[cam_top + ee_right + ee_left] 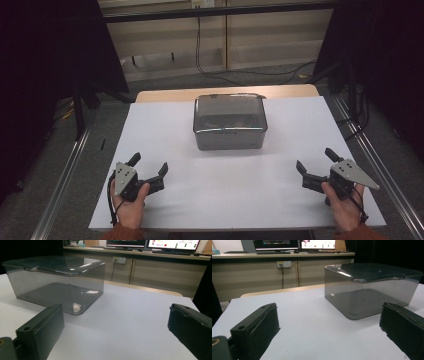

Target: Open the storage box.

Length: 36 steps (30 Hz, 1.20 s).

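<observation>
Spreading wide on both sides, the jaws of the left gripper (148, 167) and the right gripper (316, 161) hold nothing as they rest low, well short of a smoky transparent lidded box (229, 121) and flanking it. The box sits on a white sheet (220, 190), toward its far middle, lid (374, 271) closed. Its thin, glossy plastic walls look rigid, light and slippery; the contents are hard to make out. A hold on the two short sides beneath the lid's overhanging rim appears safest. The sheet covers a wooden table (165, 95). Beyond the box stand a pale cabinet (262, 277) with a wall socket (283, 264), trailing cables, and lit monitors (172, 243).
</observation>
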Motion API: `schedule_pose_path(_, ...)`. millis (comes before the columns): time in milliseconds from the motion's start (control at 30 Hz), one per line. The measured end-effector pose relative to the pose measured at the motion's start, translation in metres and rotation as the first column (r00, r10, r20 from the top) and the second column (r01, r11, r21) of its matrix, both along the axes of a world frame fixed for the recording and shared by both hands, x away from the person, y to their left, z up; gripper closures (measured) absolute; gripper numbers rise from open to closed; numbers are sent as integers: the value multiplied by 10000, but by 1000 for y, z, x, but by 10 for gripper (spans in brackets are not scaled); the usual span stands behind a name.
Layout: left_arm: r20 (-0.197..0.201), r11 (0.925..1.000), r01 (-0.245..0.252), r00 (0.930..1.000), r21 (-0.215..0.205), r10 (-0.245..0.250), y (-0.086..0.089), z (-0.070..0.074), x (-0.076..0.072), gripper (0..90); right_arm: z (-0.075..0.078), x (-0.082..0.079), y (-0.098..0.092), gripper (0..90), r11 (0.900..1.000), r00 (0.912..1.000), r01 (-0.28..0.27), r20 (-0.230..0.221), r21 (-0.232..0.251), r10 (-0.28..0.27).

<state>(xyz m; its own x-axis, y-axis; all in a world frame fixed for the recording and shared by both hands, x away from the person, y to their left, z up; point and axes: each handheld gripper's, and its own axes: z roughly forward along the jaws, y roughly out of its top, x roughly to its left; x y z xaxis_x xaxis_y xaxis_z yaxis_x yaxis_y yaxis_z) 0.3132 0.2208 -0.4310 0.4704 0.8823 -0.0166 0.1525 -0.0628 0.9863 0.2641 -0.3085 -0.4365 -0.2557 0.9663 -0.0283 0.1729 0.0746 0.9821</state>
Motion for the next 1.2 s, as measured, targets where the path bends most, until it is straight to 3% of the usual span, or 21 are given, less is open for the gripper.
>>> schedule_pose_path(167,-136,9998,33,9999,-172,-35,-1,0,0,23,-1,2,0,0,10000,10000,-40,-45,-29,40)
schedule_pose_path(233,-216,9999,6,9998,-154,-10,-1,0,1,24,-2,3,1,2,9996,9996,-224,-167,193,227)
schedule_pose_path(600,-355,9998,-74,9993,-184,67,-2,-1,1,26,-3,10,14,0,9953,9951,-934,-310,267,942)
schedule_pose_path(900,-255,9997,70,9996,-216,-76,-3,-1,-1,27,0,14,23,0,9908,9906,-1308,-348,332,1320)
schedule_pose_path(1033,-230,9995,154,9996,-258,-160,-5,-1,0,26,3,16,25,0,9885,9897,-1380,-294,621,1400)
schedule_pose_path(1200,-204,9996,142,9997,-248,-147,-5,-1,0,26,6,19,31,0,9855,9863,-1602,-300,552,1620)
